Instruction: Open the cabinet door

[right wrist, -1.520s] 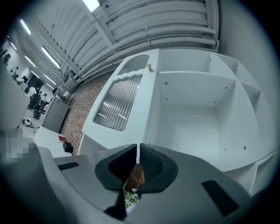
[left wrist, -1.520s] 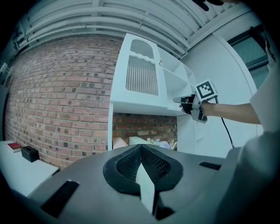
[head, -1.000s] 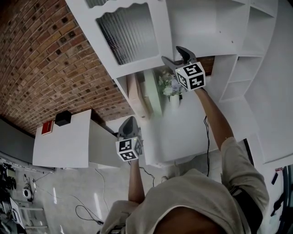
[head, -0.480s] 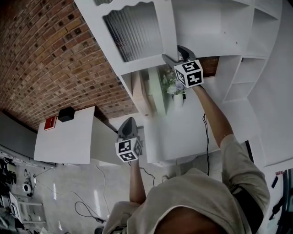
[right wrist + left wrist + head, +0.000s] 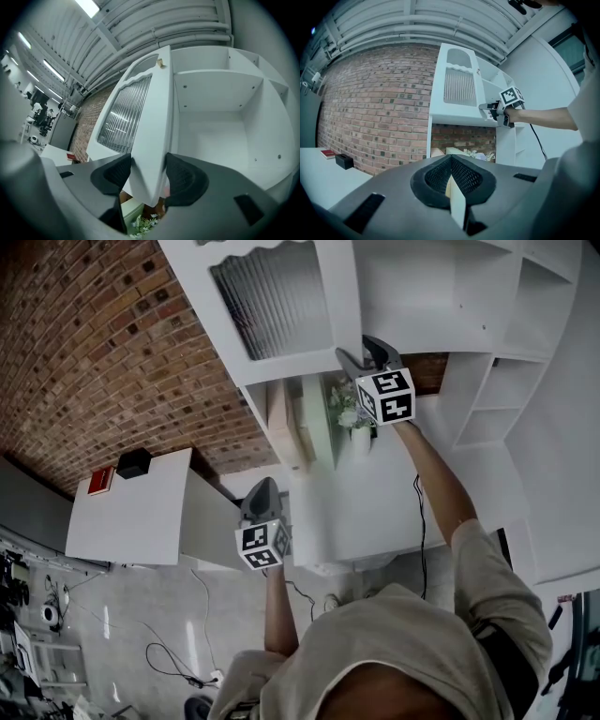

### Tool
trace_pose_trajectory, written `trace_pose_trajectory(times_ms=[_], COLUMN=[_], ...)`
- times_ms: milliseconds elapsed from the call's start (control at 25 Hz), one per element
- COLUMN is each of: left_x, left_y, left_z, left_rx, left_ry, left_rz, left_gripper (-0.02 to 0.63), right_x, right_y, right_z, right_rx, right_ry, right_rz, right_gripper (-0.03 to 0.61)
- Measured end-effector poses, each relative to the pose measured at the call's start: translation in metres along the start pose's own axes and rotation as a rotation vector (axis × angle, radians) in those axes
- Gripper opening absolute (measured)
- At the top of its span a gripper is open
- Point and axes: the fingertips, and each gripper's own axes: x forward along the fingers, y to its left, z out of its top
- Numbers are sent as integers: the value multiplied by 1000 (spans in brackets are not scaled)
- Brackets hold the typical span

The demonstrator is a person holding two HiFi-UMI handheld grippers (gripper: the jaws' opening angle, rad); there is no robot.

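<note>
The white cabinet door (image 5: 281,296), with a ribbed glass panel, stands swung out from the cabinet. My right gripper (image 5: 363,354) is at the door's lower free corner. In the right gripper view the door (image 5: 151,126) runs between the two pads (image 5: 182,177). The jaws have just been closing and both pads now press on its edge, so my right gripper (image 5: 150,173) is shut on it. My left gripper (image 5: 262,491) hangs lower, away from the cabinet, with its pads together on nothing. From the left gripper (image 5: 451,174) I see the door (image 5: 459,86) and the right gripper (image 5: 490,107).
Open white shelves (image 5: 497,381) lie right of the door. Under the cabinet are a vase of flowers (image 5: 349,418) and boards (image 5: 281,427). A brick wall (image 5: 103,343) is at the left. A white table (image 5: 141,512) carries a red book and a black box. Cables lie on the floor (image 5: 178,652).
The right gripper's jaws look slightly narrower around the door's edge. Both grippers stay about where they were; the head view has shifted a little.
</note>
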Motion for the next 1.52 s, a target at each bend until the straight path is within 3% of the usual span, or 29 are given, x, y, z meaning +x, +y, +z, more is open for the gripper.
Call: trace_pose_trajectory(times_ms=[760,1040,1520], left_x=[-46,-80,-124], left_y=[-22,-14,3], left_z=[-10,-16,-13], left_rx=[-7,-7,-1], left_ry=[19,27,-1], left_rz=[45,106,129], left_gripper=[28,28,28], right_x=[-42,-61,-88], right_y=[20,31,58], right_z=[16,21,29], right_rx=[23,24,34], right_ry=[-11,-18,-18], right_rz=[50,76,54], right_gripper=[167,144,121])
